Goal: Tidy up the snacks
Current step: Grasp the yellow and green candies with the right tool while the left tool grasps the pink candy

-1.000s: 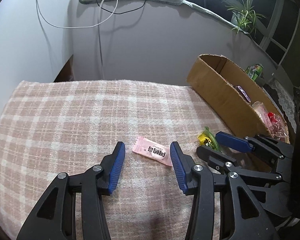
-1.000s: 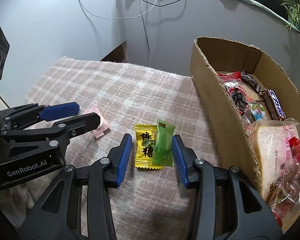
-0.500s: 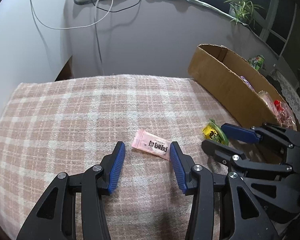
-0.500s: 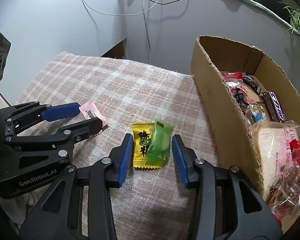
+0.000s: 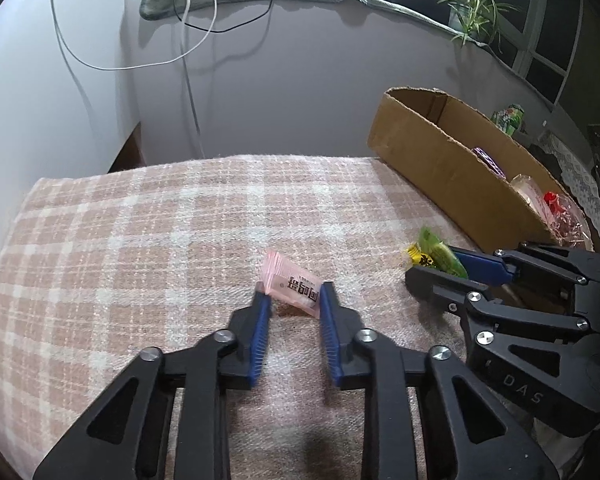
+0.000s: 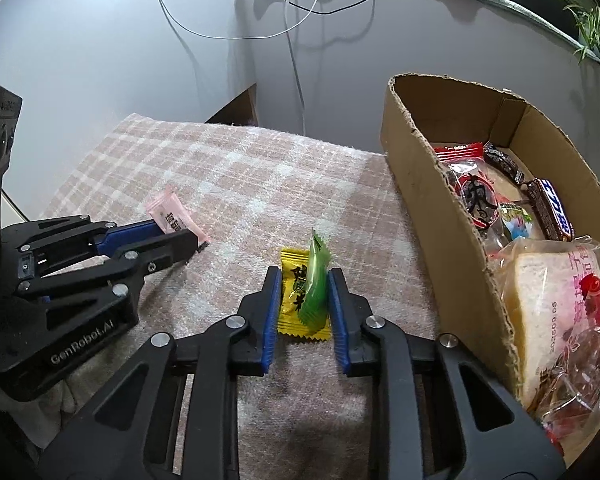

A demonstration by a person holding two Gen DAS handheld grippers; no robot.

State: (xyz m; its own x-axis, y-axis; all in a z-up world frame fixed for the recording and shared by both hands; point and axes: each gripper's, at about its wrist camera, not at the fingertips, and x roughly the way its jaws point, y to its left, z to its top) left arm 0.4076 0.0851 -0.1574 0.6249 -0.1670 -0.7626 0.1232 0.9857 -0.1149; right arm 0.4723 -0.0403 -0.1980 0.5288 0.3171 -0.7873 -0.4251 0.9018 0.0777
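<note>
I am viewing the cardboard box at 2 o'clock on the plaid cloth. It is holding a red-edged snack pack, two dark chocolate bars, a small colourful sachet and bagged sliced bread.

I am keeping the left gripper angled downward; its jaws have just been closing and are now pinching the pink candy, which is tilting up off the cloth at 12 o'clock of the fingers.

I am holding the right gripper at a similar downward pitch; its jaws have just been closing and are now squeezing the yellow candy and green candy together, the green one standing on edge, just left of the box wall.
</note>
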